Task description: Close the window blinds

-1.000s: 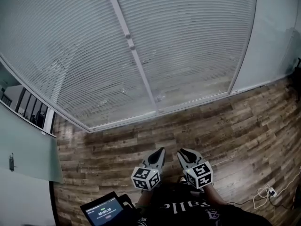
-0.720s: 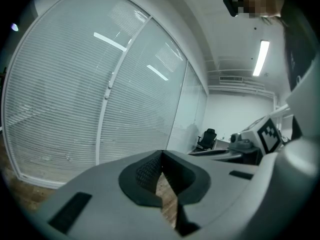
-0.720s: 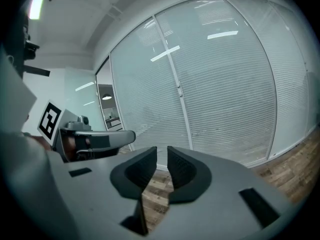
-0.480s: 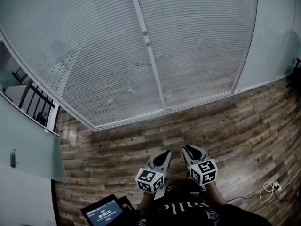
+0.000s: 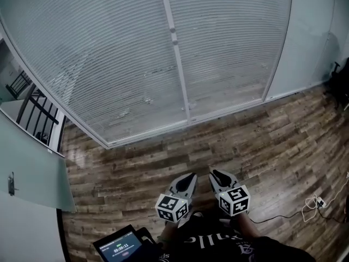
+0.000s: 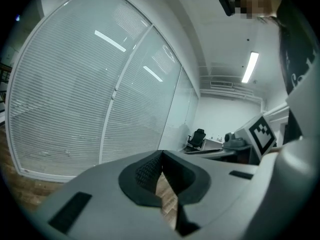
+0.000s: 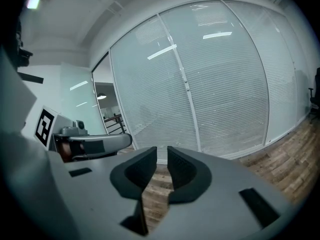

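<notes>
Ahead, wood floor (image 5: 163,157) separates left claw (image 5: 190,176) and right claw (image 5: 214,174) from blinds (image 5: 109,64).

Tablet screen (image 5: 121,248): timer, looks like 00:00:11. Shirt (image 5: 210,239) print cut off, unreadable. Left gripper (image 5: 190,175) and right gripper (image 5: 214,173) cubes: square markers only.

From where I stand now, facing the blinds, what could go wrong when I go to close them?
1. The left gripper has its fingers shut; they would likely push the small knob on the post between the blinds rather than grip it.
2. A loose cable lies on the wood floor to your right; a step that way could catch it.
</notes>
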